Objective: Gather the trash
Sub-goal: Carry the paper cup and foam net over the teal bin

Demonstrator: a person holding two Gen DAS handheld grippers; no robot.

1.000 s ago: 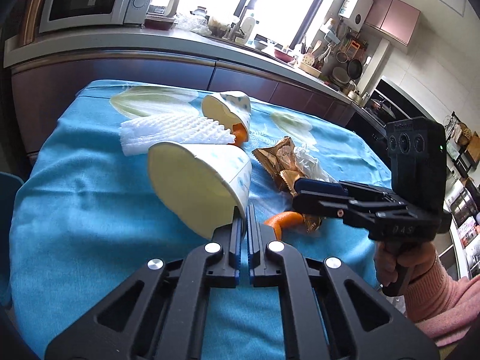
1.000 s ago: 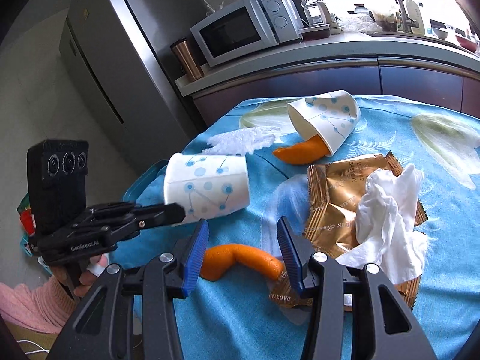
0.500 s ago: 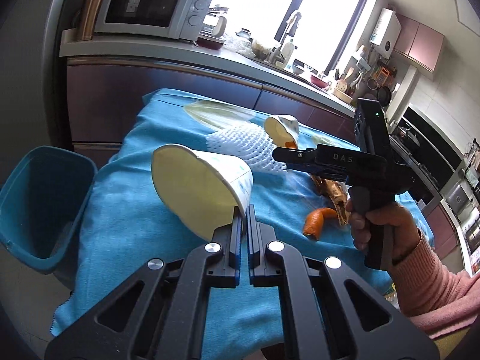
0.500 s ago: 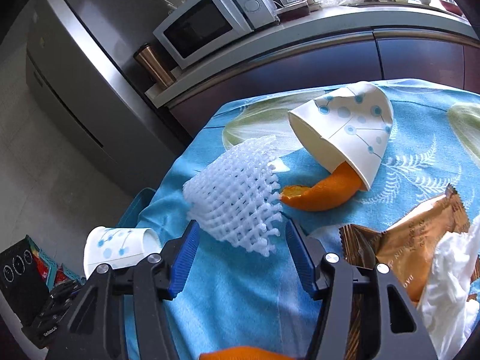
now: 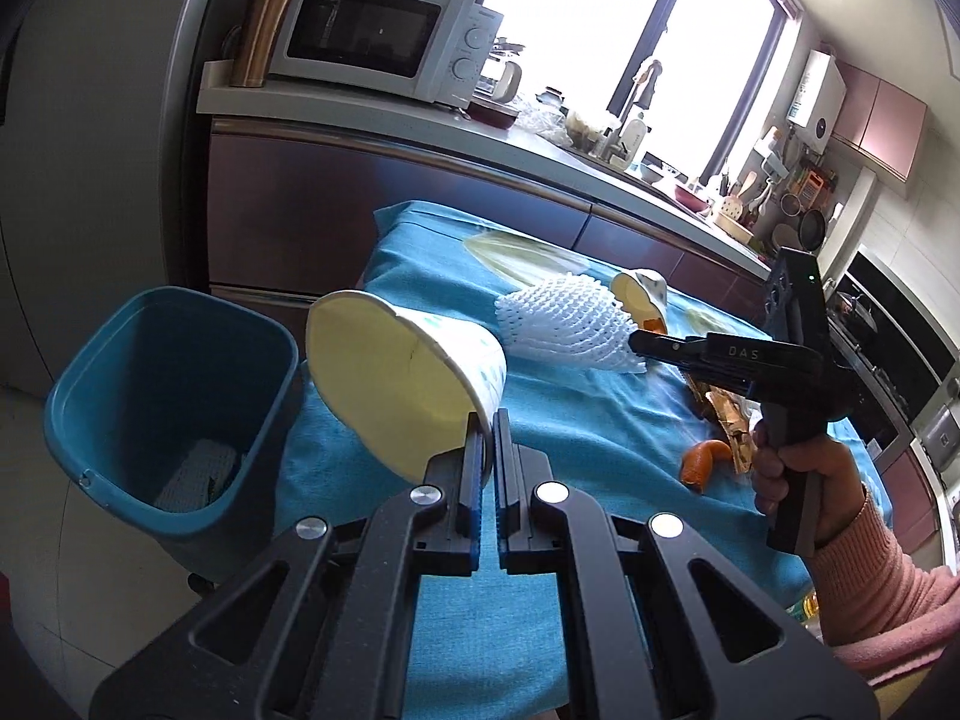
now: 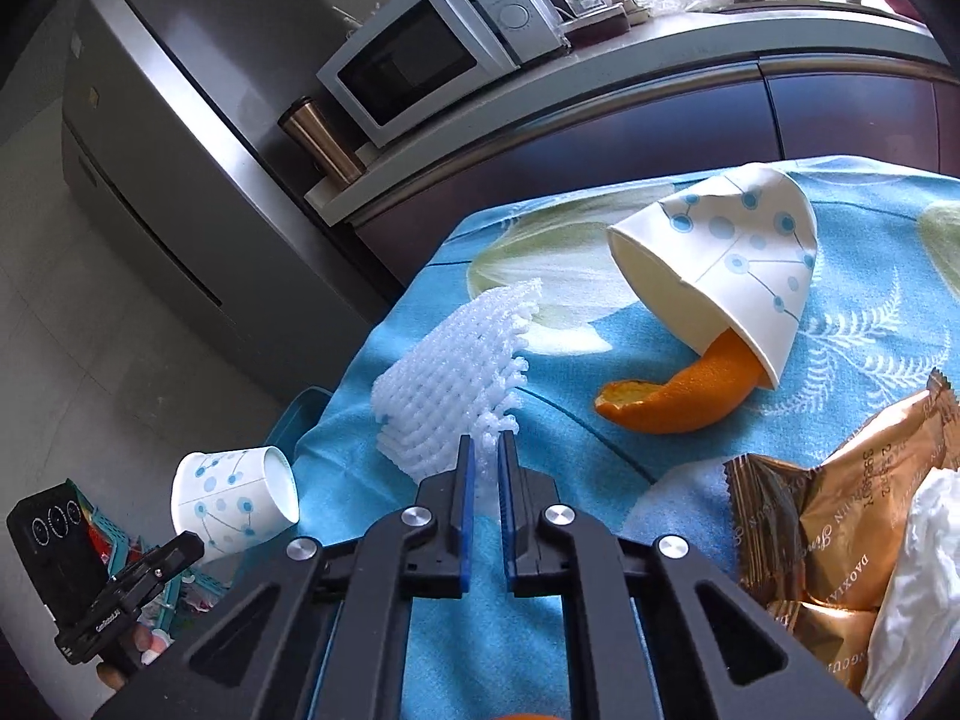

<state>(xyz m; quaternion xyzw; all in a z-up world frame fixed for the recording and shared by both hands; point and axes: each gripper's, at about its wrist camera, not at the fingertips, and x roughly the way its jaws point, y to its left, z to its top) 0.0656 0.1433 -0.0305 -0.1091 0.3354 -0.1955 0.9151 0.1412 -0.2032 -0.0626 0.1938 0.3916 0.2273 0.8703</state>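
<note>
Fingers (image 5: 474, 468) of the left gripper (image 5: 487, 456) were clenched on the wall of a paper cup (image 5: 402, 378), which was held on its side, its long axis roughly level and its mouth turned toward the camera. The cup was carried just beside the bin (image 5: 174, 402), at the bin-side edge of the table (image 5: 540, 618), so the coming drop was judged to turn on the cup being moved farther over the bin's opening. The right gripper (image 6: 485, 456) was closed on the near fringe of the foam net (image 6: 450, 378), farther from the bin. Only the left wrist view showed the bin's inside, with something pale at the bottom. Only the right wrist view showed the second cup (image 6: 720, 258) lying over an orange peel (image 6: 678, 396), farther again from the bin.
</note>
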